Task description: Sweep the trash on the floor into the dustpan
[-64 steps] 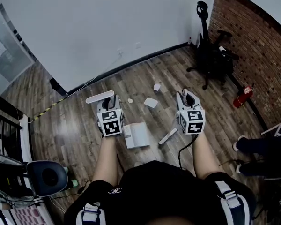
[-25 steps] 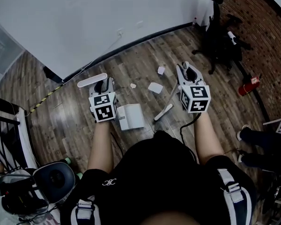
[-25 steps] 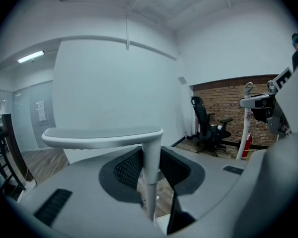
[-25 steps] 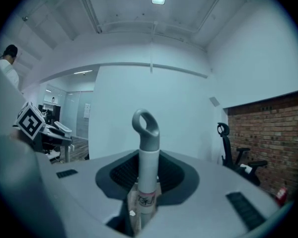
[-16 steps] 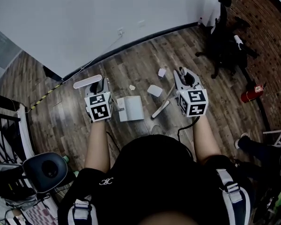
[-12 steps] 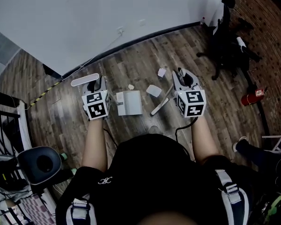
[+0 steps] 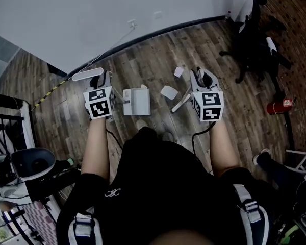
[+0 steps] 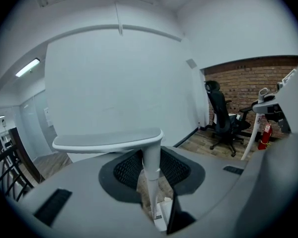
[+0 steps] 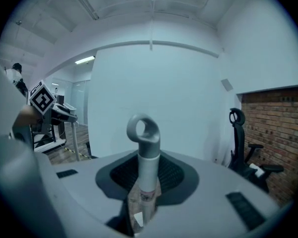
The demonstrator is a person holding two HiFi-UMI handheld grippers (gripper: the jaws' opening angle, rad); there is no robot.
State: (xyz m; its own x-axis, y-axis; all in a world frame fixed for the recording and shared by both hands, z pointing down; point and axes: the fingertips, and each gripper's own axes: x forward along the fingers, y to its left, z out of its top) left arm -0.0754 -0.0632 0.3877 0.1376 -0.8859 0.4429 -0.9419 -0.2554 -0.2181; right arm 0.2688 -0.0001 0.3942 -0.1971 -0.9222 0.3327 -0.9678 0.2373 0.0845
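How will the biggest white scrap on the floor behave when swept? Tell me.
The scrap looks thin and flat, so probably light and floppy, sliding easily on the wood floor. Being so light, it may flutter past the dustpan under a hard broom stroke.

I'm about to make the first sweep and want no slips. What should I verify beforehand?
1. Left gripper shut on dustpan handle: ok.
2. Right gripper shut on broom handle: ok.
3. Broom head beside large paper scrap: ok.
4. Dustpan lip flat on floor: cannot tell.
5. Trash inside dustpan: not ok; the large scrap and two smaller scraps lie on the floor outside it.
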